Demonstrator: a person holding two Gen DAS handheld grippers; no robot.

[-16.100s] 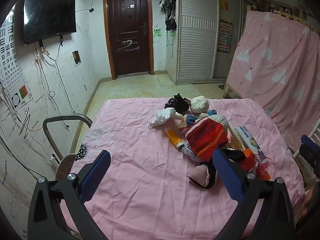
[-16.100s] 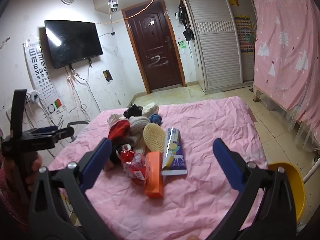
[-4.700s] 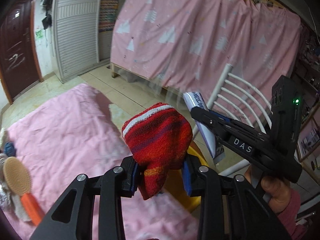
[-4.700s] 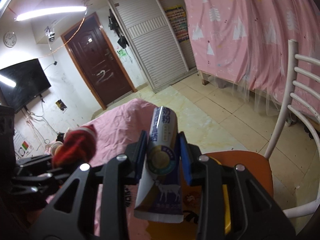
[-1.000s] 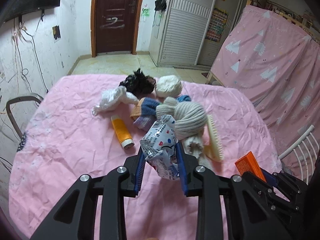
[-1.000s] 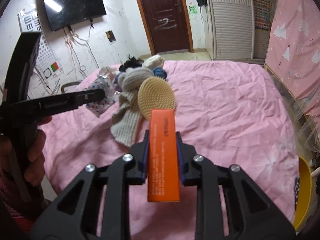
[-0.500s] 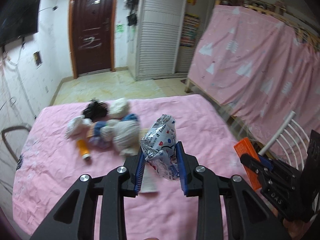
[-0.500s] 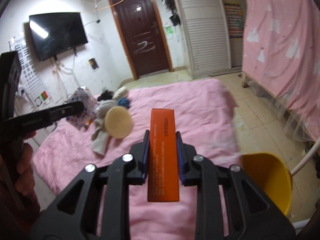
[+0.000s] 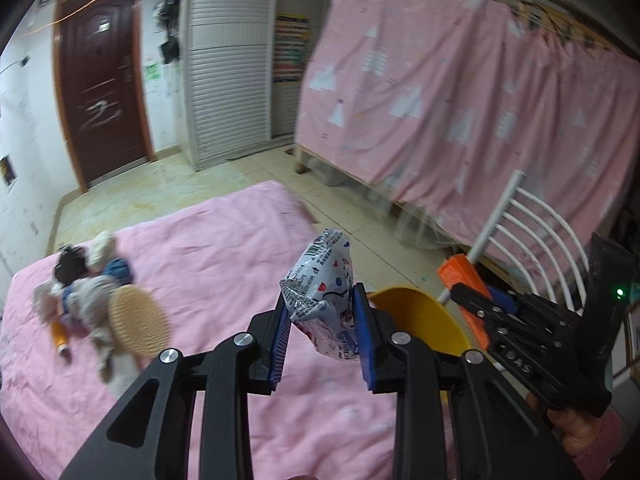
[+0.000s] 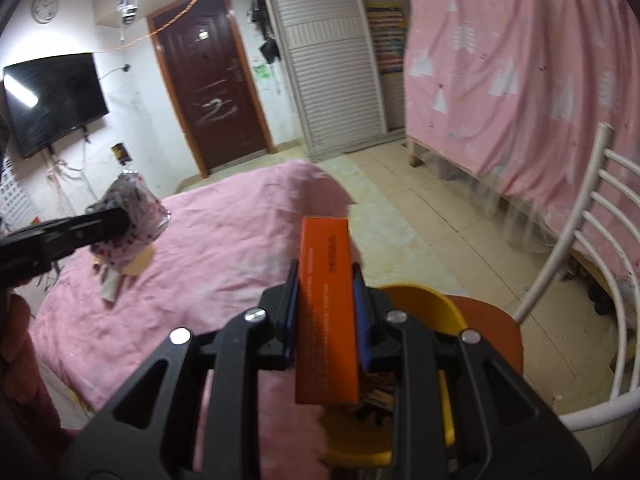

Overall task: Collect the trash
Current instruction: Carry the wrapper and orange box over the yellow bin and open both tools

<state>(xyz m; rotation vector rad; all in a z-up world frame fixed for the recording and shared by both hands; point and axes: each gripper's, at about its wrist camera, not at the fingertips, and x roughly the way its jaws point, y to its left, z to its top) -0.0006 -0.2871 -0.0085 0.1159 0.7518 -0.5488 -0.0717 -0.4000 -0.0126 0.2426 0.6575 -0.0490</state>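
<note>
My left gripper (image 9: 322, 322) is shut on a crinkled silver snack packet (image 9: 322, 280) with coloured dots, held above the pink bed's right edge. Just right of it the rim of a yellow bin (image 9: 420, 316) shows. My right gripper (image 10: 325, 300) is shut on a long orange box (image 10: 326, 308), held over the yellow bin (image 10: 420, 304), which has some things inside. The right gripper with the orange box (image 9: 466, 288) shows in the left wrist view at right. The left gripper and its packet (image 10: 128, 220) show at the left of the right wrist view.
The bin stands on an orange-seated chair with a white barred back (image 10: 592, 248). On the pink bed (image 9: 224, 240) lie a round tan brush (image 9: 138, 320), knitted clothes (image 9: 86, 292) and an orange tube (image 9: 59, 334). A pink curtain (image 9: 460, 100) hangs at right.
Both grippers have swung right from over the pile on the bed to the bed's right edge, carrying the packet and the orange box. The yellow bin and chair came into view.
</note>
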